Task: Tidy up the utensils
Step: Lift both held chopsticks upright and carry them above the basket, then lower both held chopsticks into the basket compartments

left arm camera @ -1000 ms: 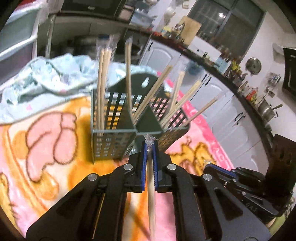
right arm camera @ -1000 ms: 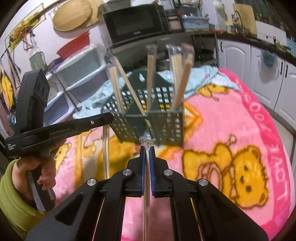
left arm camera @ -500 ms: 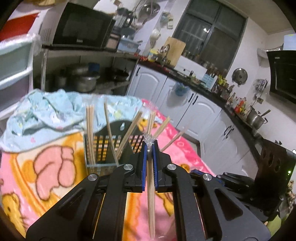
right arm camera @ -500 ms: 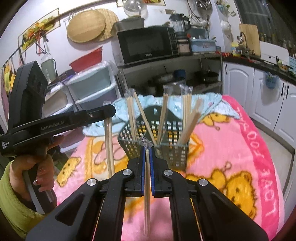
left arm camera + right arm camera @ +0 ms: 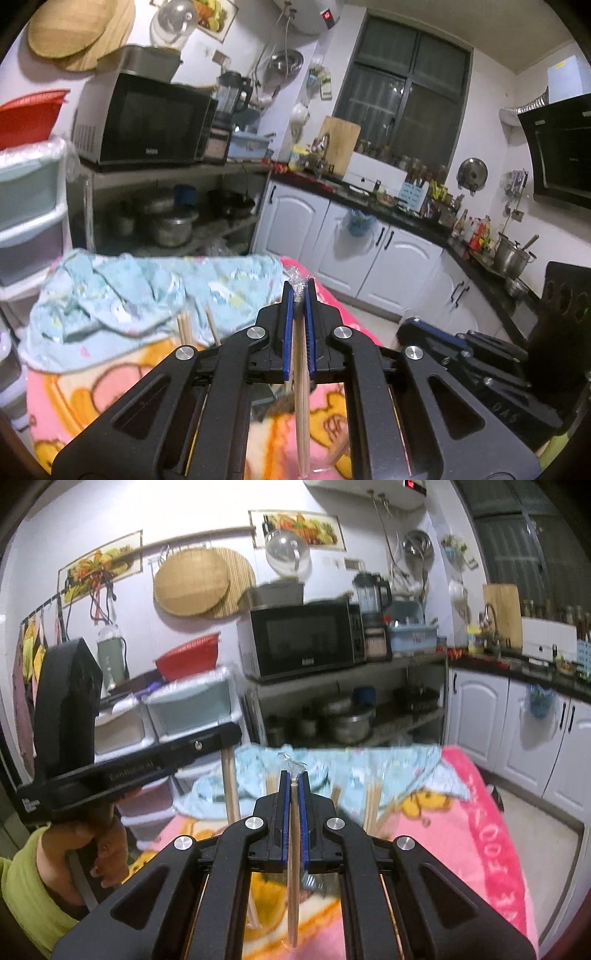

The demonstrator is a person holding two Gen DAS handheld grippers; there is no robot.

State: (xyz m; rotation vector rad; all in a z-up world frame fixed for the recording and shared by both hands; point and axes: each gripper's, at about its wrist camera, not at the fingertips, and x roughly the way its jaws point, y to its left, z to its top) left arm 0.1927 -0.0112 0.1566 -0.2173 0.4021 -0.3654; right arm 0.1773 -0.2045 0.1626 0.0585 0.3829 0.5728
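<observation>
Left wrist view: our left gripper [image 5: 298,295] has its jaws closed on wrapped chopsticks [image 5: 301,398]. Our right gripper [image 5: 291,781] pinches another wrapped pair [image 5: 293,878]. Both are high above the pink blanket [image 5: 480,842]. Next, we think, we lower them into a holder. Behind the blanket stands a microwave [image 5: 303,638].

I see a pink cartoon-bear blanket [image 5: 487,834] covering the surface, with a crumpled pale blue patterned cloth [image 5: 122,291] lying on its far end.
</observation>
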